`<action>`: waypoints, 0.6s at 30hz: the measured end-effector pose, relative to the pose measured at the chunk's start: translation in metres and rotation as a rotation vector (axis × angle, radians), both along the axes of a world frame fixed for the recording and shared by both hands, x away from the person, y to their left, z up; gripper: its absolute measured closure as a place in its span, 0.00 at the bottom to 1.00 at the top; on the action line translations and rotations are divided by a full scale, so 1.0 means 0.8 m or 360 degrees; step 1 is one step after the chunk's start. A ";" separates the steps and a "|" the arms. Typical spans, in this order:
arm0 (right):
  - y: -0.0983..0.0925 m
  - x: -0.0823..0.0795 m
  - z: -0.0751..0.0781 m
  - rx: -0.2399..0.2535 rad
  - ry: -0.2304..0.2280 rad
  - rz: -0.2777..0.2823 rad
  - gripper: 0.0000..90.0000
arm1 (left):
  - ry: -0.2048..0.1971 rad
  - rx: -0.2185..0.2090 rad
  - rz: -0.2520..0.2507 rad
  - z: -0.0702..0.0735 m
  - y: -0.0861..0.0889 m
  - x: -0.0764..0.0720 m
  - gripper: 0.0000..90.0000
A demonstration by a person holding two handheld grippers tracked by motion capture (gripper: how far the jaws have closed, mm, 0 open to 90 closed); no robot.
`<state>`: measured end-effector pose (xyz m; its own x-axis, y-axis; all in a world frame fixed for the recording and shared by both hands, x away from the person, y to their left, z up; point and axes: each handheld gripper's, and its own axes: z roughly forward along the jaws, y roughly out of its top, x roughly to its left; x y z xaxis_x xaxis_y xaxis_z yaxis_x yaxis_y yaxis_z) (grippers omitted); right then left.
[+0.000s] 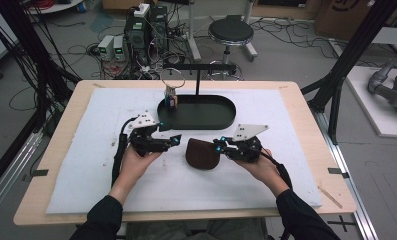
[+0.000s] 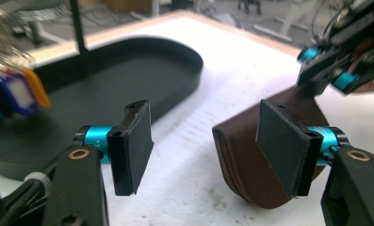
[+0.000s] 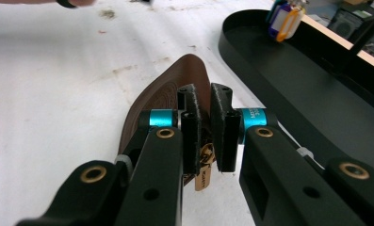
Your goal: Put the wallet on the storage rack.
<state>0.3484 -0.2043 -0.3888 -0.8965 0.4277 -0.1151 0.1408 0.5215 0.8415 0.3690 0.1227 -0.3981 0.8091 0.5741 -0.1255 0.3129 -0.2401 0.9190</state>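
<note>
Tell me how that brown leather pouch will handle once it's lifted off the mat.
The brown leather pouch probably sags: its thin wall curves where the right hand-held gripper pinches it. It looks light. Its smooth leather may slip, though the padded jaws should help.

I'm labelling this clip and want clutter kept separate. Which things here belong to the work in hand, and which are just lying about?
In the job:
- brown leather pouch
- right gripper, shut on the pouch's zip end
- left gripper, open beside the pouch

Lying about:
- black oval tray
- bunch of keys with coloured tags
- black stand
- white mat
</note>
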 end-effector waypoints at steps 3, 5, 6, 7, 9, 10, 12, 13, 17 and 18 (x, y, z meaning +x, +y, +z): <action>-0.002 -0.003 0.000 -0.0022 -0.0025 0.0027 0.94 | 0.0045 -0.0001 -0.0075 -0.008 -0.008 0.005 0.40; -0.003 -0.004 0.000 -0.0035 -0.0036 0.0047 0.94 | 0.0062 -0.0015 -0.0126 -0.011 -0.012 0.007 0.40; -0.004 -0.004 0.000 -0.0037 -0.0035 0.0056 0.94 | 0.0063 -0.0018 -0.0151 -0.013 -0.014 0.008 0.40; -0.004 -0.004 0.000 -0.0037 -0.0022 0.0068 0.94 | 0.0069 -0.0024 -0.0175 -0.015 -0.016 0.009 0.40; -0.005 -0.006 0.000 -0.0046 -0.0039 0.0088 0.94 | 0.0088 -0.0025 -0.0217 -0.019 -0.019 0.011 0.40; -0.006 -0.006 0.000 -0.0049 -0.0040 0.0095 0.94 | 0.0097 -0.0020 -0.0237 -0.022 -0.021 0.012 0.40; -0.007 -0.008 0.000 -0.0057 -0.0050 0.0107 0.94 | 0.0116 -0.0002 -0.0267 -0.026 -0.026 0.014 0.40; -0.007 -0.008 0.000 -0.0063 -0.0062 0.0120 0.94 | 0.0133 0.0003 -0.0281 -0.029 -0.028 0.015 0.40; -0.008 -0.011 0.000 -0.0071 -0.0088 0.0154 0.94 | 0.0201 0.0024 -0.0350 -0.038 -0.035 0.018 0.40; -0.008 -0.011 0.000 -0.0072 -0.0094 0.0160 0.94 | 0.0215 0.0026 -0.0371 -0.039 -0.036 0.018 0.40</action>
